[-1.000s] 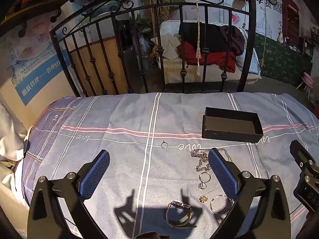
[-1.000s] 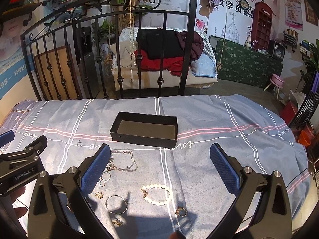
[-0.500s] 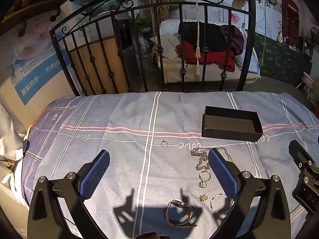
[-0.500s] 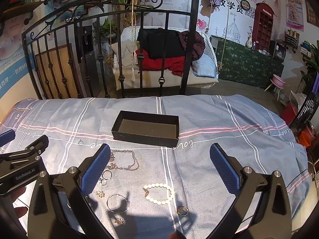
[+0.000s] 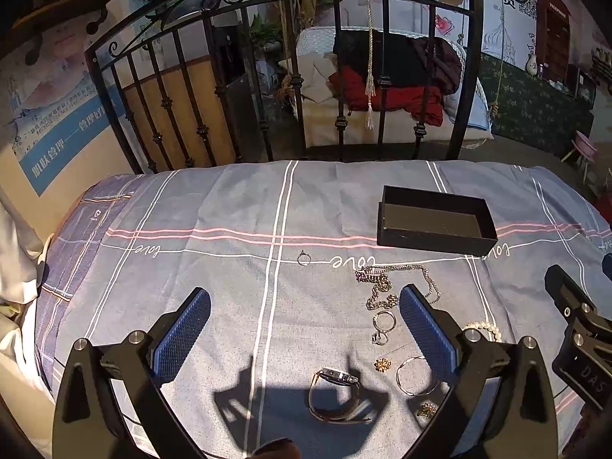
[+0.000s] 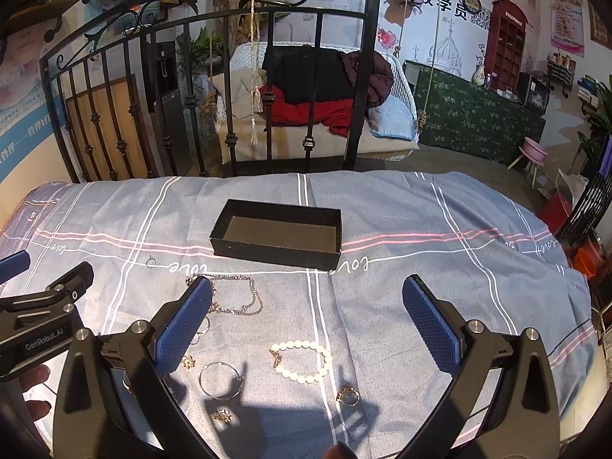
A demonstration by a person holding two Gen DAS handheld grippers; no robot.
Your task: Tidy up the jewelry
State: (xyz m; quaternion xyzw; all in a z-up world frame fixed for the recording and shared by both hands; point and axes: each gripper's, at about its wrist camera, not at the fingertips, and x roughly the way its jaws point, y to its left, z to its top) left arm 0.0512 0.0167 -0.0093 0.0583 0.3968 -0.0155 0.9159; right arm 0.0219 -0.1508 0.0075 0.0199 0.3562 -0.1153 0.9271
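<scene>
Both tools spread wide, holding nothing: left gripper [image 5: 304, 319], right gripper [image 6: 306, 315].

Jewelry scattered on bedspread [image 6: 420, 287] toward near edge; black box [image 6: 277, 231] empty, mid-bed, beyond it.

Handling, judged: pearl bracelet [image 6: 302, 359] light, beads slippery, take across strand. Chain necklace [image 5: 386, 287] limp, tangle-prone, pinch at bunched part. Watch [image 5: 336, 394] stiffest, take by band.

Left view alone showed watch; right view alone showed gold ring [image 6: 348, 396] and whole bracelet.
</scene>
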